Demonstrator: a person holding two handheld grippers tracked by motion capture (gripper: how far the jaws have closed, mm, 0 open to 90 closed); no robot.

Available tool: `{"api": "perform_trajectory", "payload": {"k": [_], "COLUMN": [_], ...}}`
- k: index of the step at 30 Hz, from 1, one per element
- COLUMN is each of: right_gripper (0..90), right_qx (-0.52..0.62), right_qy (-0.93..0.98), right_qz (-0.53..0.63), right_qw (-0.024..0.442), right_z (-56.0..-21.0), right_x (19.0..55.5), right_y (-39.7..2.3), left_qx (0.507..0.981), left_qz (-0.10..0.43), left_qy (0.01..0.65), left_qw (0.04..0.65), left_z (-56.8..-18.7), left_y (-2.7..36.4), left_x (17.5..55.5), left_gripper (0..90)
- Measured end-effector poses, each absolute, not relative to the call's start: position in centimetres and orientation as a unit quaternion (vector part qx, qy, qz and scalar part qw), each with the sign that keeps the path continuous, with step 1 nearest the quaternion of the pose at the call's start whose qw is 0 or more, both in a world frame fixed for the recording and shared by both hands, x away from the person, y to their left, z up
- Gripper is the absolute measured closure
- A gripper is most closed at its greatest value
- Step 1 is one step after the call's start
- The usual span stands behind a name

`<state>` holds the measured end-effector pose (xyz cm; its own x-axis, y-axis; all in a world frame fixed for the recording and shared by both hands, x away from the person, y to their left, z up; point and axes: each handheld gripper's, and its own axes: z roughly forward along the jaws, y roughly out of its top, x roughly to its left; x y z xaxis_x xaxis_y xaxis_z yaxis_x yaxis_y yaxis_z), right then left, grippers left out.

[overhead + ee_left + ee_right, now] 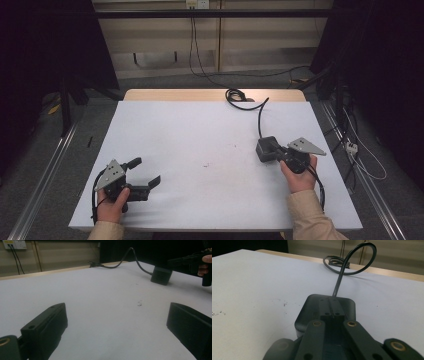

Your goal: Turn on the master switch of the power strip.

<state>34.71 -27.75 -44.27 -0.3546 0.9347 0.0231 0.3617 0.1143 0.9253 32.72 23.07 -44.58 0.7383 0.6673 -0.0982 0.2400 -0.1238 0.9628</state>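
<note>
Two hand-held grippers are over the white rectangular table (200, 135), and the work concerns the black square power adapter block (265, 149), which lies on the right half of the table, well away from the near edge. Its thin black cable (260, 117) runs toward the far edge and ends there in a small coil.

The right gripper (278, 151) has its jaws pressed together with nothing between them. In the right gripper view the tips (331, 307) lie over the top of the block (308, 312); if they touch it, I cannot tell. The left gripper (146, 171) rests near the left front corner, jaws spread wide and empty, far from the block.

To my judgement the step is to take hold of the block. For this the right jaws must first spread wider than the block, then come down on two opposite flat sides, low on the body and not on the rounded corners. The side where the cable (352, 262) leaves should be kept free, because the stiff loop may pull the block and turn it.
</note>
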Motion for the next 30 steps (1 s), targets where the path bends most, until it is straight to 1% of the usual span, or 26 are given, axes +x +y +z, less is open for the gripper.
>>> {"api": "perform_trajectory", "payload": {"k": [12, 16, 22, 30], "right_gripper": [90.0, 82.8, 78.6, 61.1], "right_qx": [0.473, 0.476, 0.479, 0.49], "right_qy": [0.681, 0.68, 0.675, 0.668], "right_qz": [0.466, 0.465, 0.473, 0.476], "right_qw": [0.308, 0.308, 0.302, 0.295], "right_z": [-44.24, -44.19, -44.0, -43.89], "right_x": [34.7, 34.62, 34.49, 34.47], "right_y": [-27.75, -27.69, -27.87, -28.07], "left_qx": [0.728, 0.728, 0.729, 0.73], "left_qz": [0.184, 0.184, 0.183, 0.184], "left_qy": [0.311, 0.311, 0.311, 0.307], "left_qw": [0.582, 0.583, 0.582, 0.582], "left_z": [-44.56, -44.54, -44.56, -44.53], "left_y": [23.16, 23.1, 23.04, 23.04], "left_x": [32.72, 32.74, 32.74, 32.78], "left_gripper": [2.9, 2.9, 2.9, 2.9]}}
